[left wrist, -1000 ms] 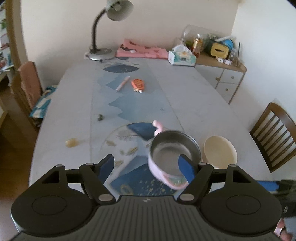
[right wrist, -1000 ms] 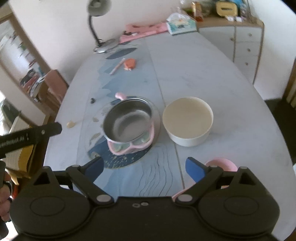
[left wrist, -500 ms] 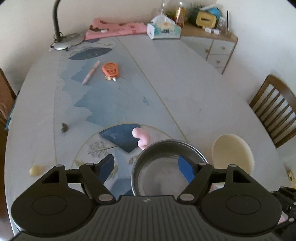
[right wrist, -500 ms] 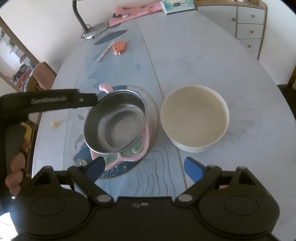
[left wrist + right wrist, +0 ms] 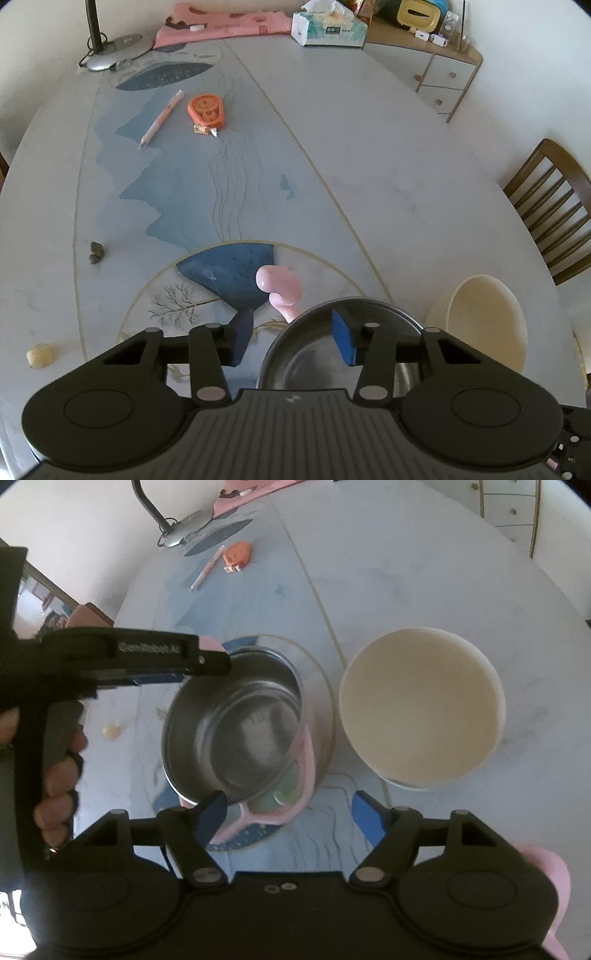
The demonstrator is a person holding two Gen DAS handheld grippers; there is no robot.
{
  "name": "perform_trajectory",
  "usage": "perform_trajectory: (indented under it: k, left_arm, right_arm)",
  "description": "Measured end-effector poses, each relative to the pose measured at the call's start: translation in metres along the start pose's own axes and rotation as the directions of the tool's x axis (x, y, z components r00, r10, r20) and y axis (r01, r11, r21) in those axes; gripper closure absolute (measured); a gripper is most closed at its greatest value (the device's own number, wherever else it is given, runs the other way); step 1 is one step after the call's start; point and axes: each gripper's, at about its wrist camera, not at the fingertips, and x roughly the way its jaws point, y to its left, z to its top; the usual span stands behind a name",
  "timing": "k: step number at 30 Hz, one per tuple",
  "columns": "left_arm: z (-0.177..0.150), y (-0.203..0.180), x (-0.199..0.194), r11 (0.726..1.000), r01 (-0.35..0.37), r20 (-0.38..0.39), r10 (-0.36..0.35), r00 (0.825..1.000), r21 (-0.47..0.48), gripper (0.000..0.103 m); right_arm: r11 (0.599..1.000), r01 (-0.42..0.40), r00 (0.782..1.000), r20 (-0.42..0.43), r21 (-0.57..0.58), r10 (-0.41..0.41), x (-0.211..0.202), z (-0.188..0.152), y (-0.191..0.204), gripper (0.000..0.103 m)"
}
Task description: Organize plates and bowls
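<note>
A: Eyes on the steel bowl [image 5: 236,727], shiny, deep, empty, sitting inside a pink dish [image 5: 295,775] on the round blue-and-white mat at the near end of the table [image 5: 388,147].

B: And the pink dish has a curled pink handle [image 5: 279,286] sticking out past the bowl's far rim, seen from the left camera.

A: Left gripper [image 5: 293,341] right over that rim now. Jaws closing, about half spread. One blue pad [image 5: 343,341] hangs inside the bowl, the other [image 5: 242,341] outside it, so the bowl's wall sits between them.

B: Touching yet?

A: Can't call it a grip; the pads don't look pressed on the metal. In the right camera the left tool's black arm crosses the bowl's far-left edge, a hand [image 5: 55,775] wrapped around its grip.

B: Right gripper [image 5: 288,814]?

A: Fairly wide, also closing. Its left pad [image 5: 212,812] lies over the near edge of the pink dish, just beside the steel rim; the right pad [image 5: 365,818] is over bare table. Nothing clamped.

B: Next door?

A: A cream bowl [image 5: 421,709], empty, just beside the mat on the right, apart from the steel one. Something pink [image 5: 550,871] peeks out behind the right gripper's body, too hidden to name.

B: Farther up the table: a pink pen [image 5: 160,120], an orange tape dispenser [image 5: 207,109], a lamp base [image 5: 114,51], a tissue box [image 5: 328,26].
</note>
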Motion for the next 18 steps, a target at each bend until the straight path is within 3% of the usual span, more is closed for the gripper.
perform_trajectory:
  k: [1, 4, 13, 18]
  left_arm:
    - [0.000, 0.000, 0.002, 1.000, 0.006, -0.006, -0.006, 1.000, -0.003, 0.067]
    - [-0.001, -0.002, 0.005, 1.000, -0.002, -0.010, 0.002, 1.000, 0.006, 0.070]
    - [-0.008, -0.006, 0.004, 0.999, -0.044, -0.017, 0.044, 0.999, 0.009, 0.080]
    - [-0.020, 0.002, -0.004, 0.998, -0.060, -0.029, 0.059, 0.998, -0.017, 0.088]
  right_arm:
    - [1.000, 0.002, 1.000, 0.001, -0.003, -0.002, 0.001, 0.002, 0.001, 0.028]
    - [0.999, -0.009, 1.000, -0.004, 0.033, 0.009, 0.001, 0.005, -0.002, 0.032]
    - [1.000, -0.003, 1.000, -0.002, 0.020, 0.003, -0.001, 0.012, -0.001, 0.066]
    - [1.000, 0.025, 1.000, 0.003, -0.015, -0.025, 0.000, 0.018, -0.004, 0.071]
